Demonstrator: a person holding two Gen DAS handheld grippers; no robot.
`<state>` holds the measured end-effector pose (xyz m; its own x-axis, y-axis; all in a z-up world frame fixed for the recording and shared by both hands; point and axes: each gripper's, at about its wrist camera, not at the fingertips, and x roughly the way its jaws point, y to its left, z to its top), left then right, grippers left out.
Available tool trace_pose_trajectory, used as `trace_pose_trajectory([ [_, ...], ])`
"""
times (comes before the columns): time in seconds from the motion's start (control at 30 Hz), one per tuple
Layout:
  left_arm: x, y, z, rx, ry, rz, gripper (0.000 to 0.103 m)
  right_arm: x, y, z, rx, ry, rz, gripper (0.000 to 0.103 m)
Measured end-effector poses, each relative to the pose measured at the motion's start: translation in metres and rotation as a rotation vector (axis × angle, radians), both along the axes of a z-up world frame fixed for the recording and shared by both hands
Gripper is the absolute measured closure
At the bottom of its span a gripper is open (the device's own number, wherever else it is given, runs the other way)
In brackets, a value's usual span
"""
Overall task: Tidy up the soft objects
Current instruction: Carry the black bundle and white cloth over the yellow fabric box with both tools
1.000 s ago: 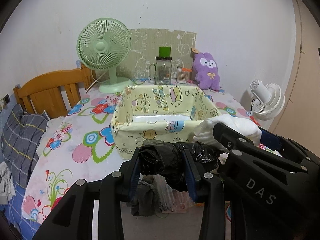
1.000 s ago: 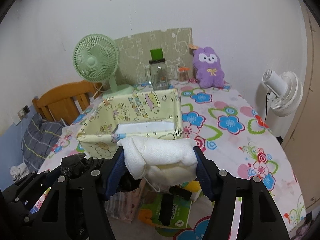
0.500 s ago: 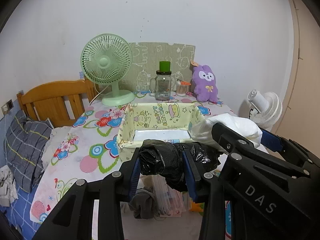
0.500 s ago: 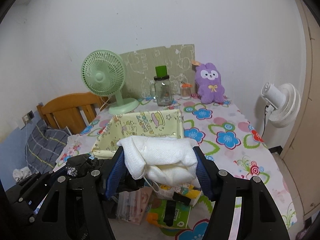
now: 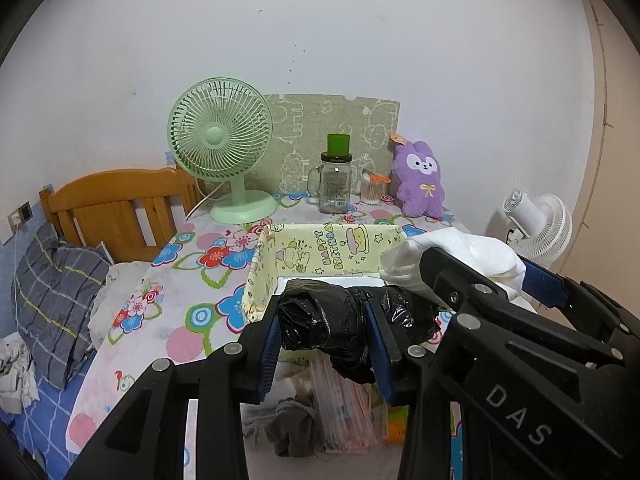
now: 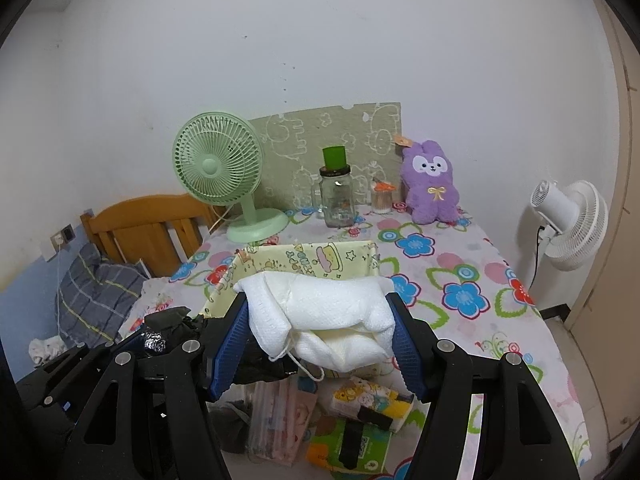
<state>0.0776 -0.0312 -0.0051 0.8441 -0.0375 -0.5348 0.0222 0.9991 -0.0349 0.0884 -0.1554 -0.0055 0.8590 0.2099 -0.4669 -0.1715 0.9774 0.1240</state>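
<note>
Black plastic: a crumpled black bag bundle (image 5: 320, 322) sat pinched between the blue pads of the left tool (image 5: 325, 344), squeezed small, apparently so it would drop neatly into a container.
White cloth: the right tool (image 6: 320, 344) was clamped on a folded white cloth (image 6: 320, 320), a loose string dangling beneath it; the wide grip looked meant to keep the folds together.
Yellow fabric box: the printed box (image 5: 332, 254) stood open on the worktop (image 6: 460, 276) just beyond both tools, its white floor bare where visible, the likely destination for both soft items.
Height: both loads were held clear above the worktop's near edge, not yet over the box.
Clutter below: packets, a grey rag (image 5: 294, 428) and a green tissue pack (image 6: 352, 444) lay under the tools, seemingly awaiting sorting.
Back row: a green fan (image 5: 222, 152), a glass jar (image 5: 335, 184) and a purple plush rabbit (image 5: 422, 184) lined the wall, out of the working path.
Progress: judged early, nothing soft seen yet inside the box.
</note>
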Motion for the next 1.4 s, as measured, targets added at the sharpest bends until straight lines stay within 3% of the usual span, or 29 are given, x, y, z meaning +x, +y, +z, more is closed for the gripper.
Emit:
trace_pose_trajectory([
  [0.77,0.067,-0.007,-0.008,0.045,-0.030,0.027,0.063,0.069,-0.005,-0.008,0.014,-0.021,0.003,0.034],
  [1.4,0.129,0.006,-0.037,-0.016,0.080,0.069,0.058,0.132,0.004,-0.032,0.029,0.030,0.024,0.034],
])
